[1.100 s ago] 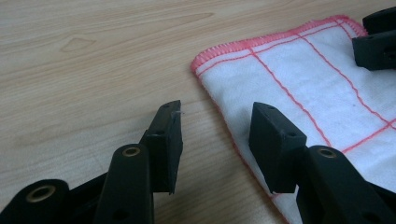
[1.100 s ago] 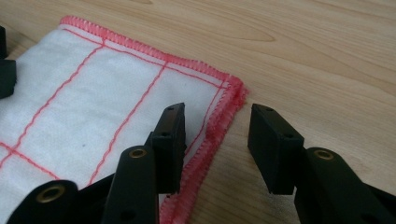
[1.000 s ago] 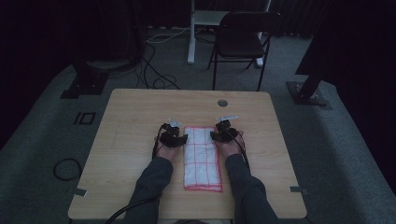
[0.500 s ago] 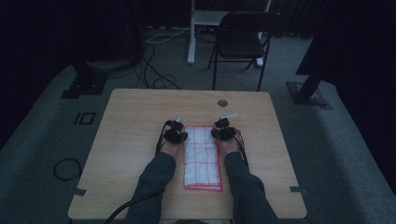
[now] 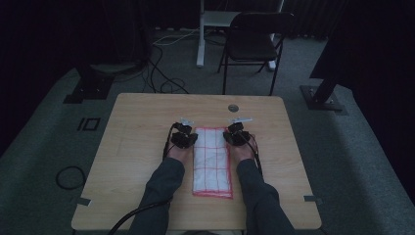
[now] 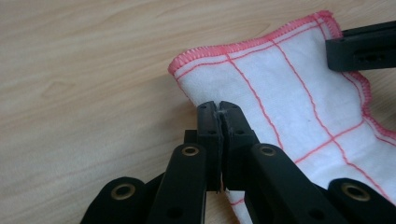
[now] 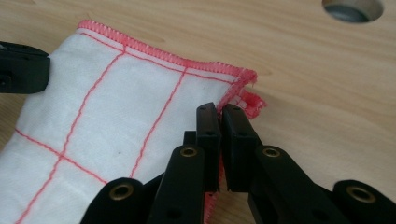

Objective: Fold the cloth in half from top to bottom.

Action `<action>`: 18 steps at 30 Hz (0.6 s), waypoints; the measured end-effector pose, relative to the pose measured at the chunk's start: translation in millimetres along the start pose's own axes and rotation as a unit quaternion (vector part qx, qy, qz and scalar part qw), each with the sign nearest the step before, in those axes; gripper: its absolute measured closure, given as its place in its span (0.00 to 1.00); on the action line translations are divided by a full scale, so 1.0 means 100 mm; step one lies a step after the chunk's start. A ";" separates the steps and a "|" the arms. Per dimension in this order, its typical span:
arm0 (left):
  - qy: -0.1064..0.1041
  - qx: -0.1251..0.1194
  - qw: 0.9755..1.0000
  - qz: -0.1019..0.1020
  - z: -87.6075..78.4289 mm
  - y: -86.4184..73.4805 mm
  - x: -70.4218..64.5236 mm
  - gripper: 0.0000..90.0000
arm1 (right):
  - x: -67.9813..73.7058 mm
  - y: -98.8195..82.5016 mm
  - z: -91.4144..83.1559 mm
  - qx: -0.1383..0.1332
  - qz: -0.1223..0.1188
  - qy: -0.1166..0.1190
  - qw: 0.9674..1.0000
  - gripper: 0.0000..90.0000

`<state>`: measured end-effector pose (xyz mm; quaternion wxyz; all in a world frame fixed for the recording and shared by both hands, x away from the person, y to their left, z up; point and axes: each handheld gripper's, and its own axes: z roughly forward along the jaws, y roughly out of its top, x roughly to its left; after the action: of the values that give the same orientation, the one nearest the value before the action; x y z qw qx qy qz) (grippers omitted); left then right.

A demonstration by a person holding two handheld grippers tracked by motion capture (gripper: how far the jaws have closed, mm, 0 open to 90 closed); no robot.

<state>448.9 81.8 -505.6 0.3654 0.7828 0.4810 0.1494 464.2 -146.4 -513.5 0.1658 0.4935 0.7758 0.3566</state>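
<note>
A white cloth (image 5: 211, 159) with red grid lines and a red stitched hem lies folded lengthwise on the wooden table (image 5: 137, 127). My left gripper (image 5: 191, 139) is at its far left corner. In the left gripper view the jaws (image 6: 219, 108) are shut on the hem of the cloth (image 6: 289, 93), which lifts slightly there. My right gripper (image 5: 229, 137) is at the far right corner. There too the jaws (image 7: 219, 112) are shut on the hem of the cloth (image 7: 107, 107), just below the frayed corner. Each gripper view shows the other gripper's black jaw across the cloth.
A round cable hole (image 5: 233, 107) sits in the table beyond the cloth, also seen as the hole (image 7: 352, 9) in the right gripper view. A black chair (image 5: 254, 41) and floor cables stand beyond the far edge. Bare wood lies on both sides of the cloth.
Both grippers have edged slightly toward the far side at the cloth's far corners. The cloth itself lies where it did.
</note>
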 end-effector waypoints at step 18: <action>-0.025 -0.038 0.999 0.020 -0.28 -0.03 -0.11 0.98 | 0.02 -0.09 -0.31 -0.040 -0.018 0.015 0.999 0.96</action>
<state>425.5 85.3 -486.7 0.4038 0.7815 0.4497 0.1548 439.0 -158.8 -498.5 0.1803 0.4670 0.7720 0.3916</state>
